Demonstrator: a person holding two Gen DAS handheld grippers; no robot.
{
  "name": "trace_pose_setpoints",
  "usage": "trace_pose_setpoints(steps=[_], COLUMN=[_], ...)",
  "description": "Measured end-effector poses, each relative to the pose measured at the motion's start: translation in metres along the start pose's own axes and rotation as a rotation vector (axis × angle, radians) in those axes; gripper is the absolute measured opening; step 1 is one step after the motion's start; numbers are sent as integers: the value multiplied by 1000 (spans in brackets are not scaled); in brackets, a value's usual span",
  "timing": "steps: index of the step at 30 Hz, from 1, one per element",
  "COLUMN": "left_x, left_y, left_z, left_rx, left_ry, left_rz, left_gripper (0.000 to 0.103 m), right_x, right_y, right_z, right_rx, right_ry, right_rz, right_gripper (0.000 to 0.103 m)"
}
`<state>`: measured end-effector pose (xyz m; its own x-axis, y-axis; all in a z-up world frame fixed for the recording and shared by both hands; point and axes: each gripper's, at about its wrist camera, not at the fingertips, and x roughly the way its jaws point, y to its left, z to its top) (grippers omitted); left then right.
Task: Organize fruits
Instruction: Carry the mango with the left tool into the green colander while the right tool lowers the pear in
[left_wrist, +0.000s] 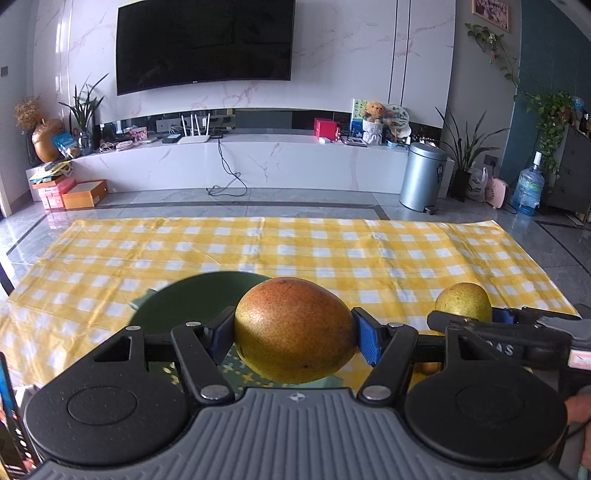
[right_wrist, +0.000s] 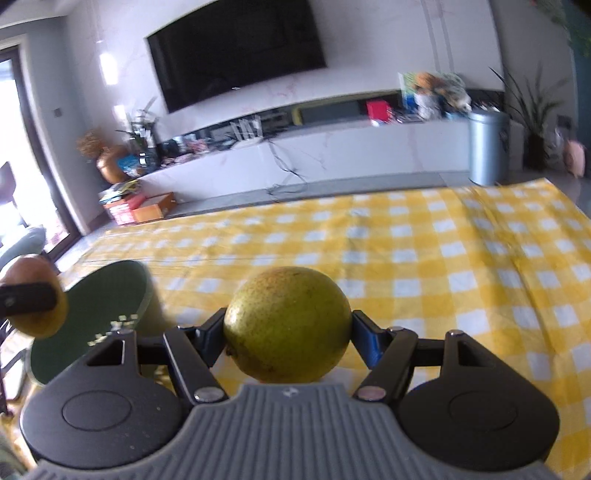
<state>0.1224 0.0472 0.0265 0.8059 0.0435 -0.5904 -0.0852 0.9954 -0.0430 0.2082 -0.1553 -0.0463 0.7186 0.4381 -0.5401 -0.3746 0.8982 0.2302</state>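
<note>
Two fruits are held off the cloth, one per gripper, with the green plate ahead and left of both.

Left gripper (left_wrist: 295, 332) is clenched on a red-blushed pear (left_wrist: 293, 328), its long axis running crosswise between the blue pads (left_wrist: 369, 338); the green plate (left_wrist: 184, 302) lies just ahead and to the left, so this hand looks nearer. Right gripper (right_wrist: 288, 332) grasps a greener pear (right_wrist: 287, 325), with the plate farther off to its left. Only the right wrist view shows the plate's near rim and bare middle; only the left view shows both pears side by side above the yellow checked cloth (left_wrist: 332, 251).
</note>
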Motion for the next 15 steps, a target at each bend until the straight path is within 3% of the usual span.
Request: trace_pose_setpoints(steps=[9, 15], left_x=[-8, 8], left_y=[32, 57], left_z=[14, 10], left_rx=[63, 8], left_ry=[26, 80], left_rz=[22, -3], left_gripper=[76, 76], right_x=[-15, -1], right_y=[85, 137], right_z=[14, 19], right_rx=[-137, -338], right_ry=[-5, 70], right_rz=[175, 194], right_gripper=[67, 67])
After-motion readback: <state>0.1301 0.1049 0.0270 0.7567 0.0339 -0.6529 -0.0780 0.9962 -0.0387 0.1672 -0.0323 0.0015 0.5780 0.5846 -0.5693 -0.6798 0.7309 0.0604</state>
